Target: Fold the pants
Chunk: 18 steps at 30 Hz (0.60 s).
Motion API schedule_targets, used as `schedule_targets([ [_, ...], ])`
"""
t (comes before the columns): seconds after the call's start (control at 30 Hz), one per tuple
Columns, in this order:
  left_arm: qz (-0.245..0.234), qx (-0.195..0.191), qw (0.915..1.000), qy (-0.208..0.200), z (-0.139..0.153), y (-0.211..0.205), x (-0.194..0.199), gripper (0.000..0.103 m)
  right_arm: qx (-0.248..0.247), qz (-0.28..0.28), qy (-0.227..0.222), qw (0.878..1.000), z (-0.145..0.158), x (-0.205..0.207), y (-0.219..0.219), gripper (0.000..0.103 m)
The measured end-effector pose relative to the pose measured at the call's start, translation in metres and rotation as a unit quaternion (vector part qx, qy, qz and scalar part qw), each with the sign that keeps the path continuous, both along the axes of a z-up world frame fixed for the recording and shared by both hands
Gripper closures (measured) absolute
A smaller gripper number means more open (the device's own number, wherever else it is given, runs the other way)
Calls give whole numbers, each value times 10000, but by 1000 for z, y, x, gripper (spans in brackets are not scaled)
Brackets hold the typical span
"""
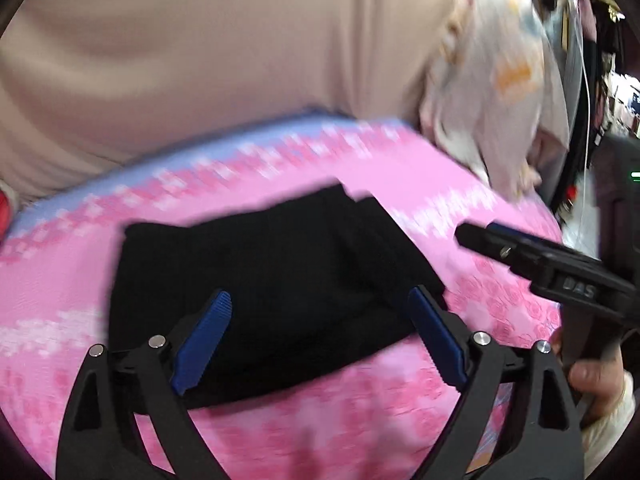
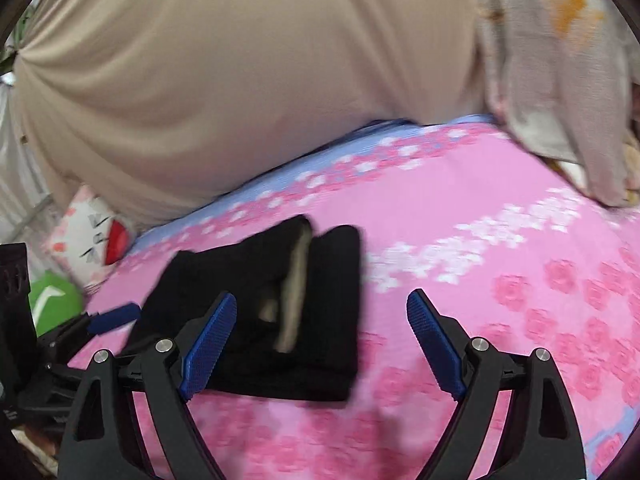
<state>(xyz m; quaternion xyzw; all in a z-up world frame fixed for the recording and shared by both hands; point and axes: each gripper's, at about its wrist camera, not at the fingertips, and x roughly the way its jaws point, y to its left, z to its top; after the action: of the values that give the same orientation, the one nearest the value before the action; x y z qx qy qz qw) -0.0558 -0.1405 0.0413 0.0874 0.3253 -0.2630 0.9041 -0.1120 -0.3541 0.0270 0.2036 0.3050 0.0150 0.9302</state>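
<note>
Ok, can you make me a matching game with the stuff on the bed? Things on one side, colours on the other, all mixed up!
Things:
1. pants
2. bedsheet
3. curtain
4. pads

Colours:
A. blue
B. beige
C. black
D. pink with flowers

Pairs: 1-C, 2-D, 3-B, 4-A
</note>
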Motion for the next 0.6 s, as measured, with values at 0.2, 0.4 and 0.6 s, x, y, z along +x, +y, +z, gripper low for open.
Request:
schedule_targets([
  [0.2, 1419, 446, 9886, -229, 7, 76, 27, 10, 316, 759, 821, 9932, -39, 72, 25, 17],
  [0.4, 2070, 777, 9752, 100, -21, 124, 54, 10, 322, 604, 932, 9933, -60, 86, 43, 28],
  [0.6, 2244, 821, 9702, 397, -42, 147, 71, 10, 406, 232, 809, 9956, -56, 80, 41, 85],
])
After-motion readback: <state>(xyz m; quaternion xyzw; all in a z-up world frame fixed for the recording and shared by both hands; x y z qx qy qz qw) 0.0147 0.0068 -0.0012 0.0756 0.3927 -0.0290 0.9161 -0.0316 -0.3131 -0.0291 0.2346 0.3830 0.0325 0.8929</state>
